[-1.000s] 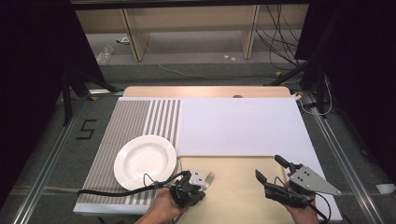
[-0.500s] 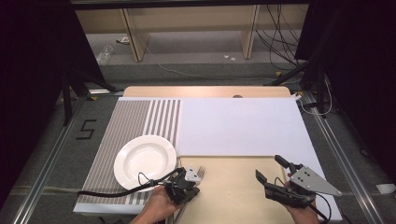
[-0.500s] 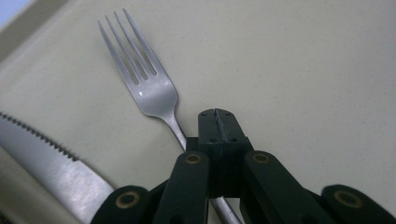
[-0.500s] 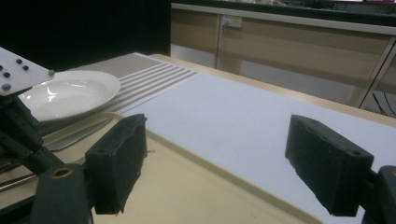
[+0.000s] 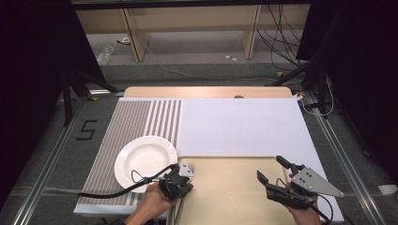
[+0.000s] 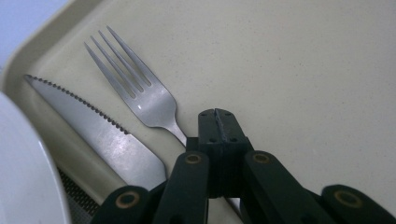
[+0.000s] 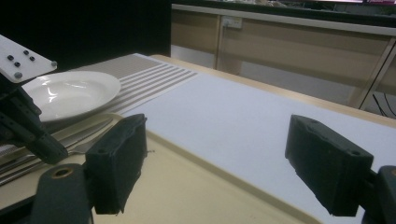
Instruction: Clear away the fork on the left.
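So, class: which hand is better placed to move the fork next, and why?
Left. The left gripper is already shut on the fork handle, beside the knife on the tray. The right gripper stands open and empty, far across the tray.

The left gripper [image 5: 180, 176] has carried the fork [image 6: 140, 91] slightly leftward.

Left hand-held gripper [image 5: 180, 176] clamped tight — right hand-held gripper [image 5: 271, 169] wide apart.
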Motion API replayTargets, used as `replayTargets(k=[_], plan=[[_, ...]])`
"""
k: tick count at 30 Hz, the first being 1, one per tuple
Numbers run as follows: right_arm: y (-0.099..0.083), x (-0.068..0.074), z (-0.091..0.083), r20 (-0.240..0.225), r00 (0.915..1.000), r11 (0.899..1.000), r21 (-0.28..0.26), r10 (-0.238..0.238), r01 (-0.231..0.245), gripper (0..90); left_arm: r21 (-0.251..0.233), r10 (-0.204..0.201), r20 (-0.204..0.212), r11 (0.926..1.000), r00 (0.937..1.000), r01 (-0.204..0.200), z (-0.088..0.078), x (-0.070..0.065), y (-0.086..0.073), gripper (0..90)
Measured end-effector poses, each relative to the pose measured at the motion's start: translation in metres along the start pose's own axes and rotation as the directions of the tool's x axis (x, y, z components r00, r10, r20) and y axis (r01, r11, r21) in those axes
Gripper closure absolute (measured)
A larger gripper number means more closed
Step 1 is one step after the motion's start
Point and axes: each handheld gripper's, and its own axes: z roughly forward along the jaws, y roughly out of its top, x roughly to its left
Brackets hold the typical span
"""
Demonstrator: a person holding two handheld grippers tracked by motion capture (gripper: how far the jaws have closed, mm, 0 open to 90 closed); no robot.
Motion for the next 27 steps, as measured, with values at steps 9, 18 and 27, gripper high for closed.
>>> replayTargets(k=[9,18,27], plan=[[0.0,0.001,0.0,0.001,1.0,1.0,-0.002,-0.001,0.001,21.5,0.006,-0.01,-0.017,0.9999,0.9998,0.01,-0.002,0.004,-0.001,89.5],[0.0,0.0,0.001,0.0,1.0,1.0,-0.001,-0.002,0.002,21.5,-0.018,-0.023,0.002,0.9996,0.9997,0.024,-0.006,0.003,-0.001,83.7],[0.0,0.0,0.001,-0.001,1.0,1.0,-0.002,0.0,0.0,21.5,-0.117,-0.073,0.013,0.9904,0.9973,0.074,-0.022,0.005,0.001,44.7]])
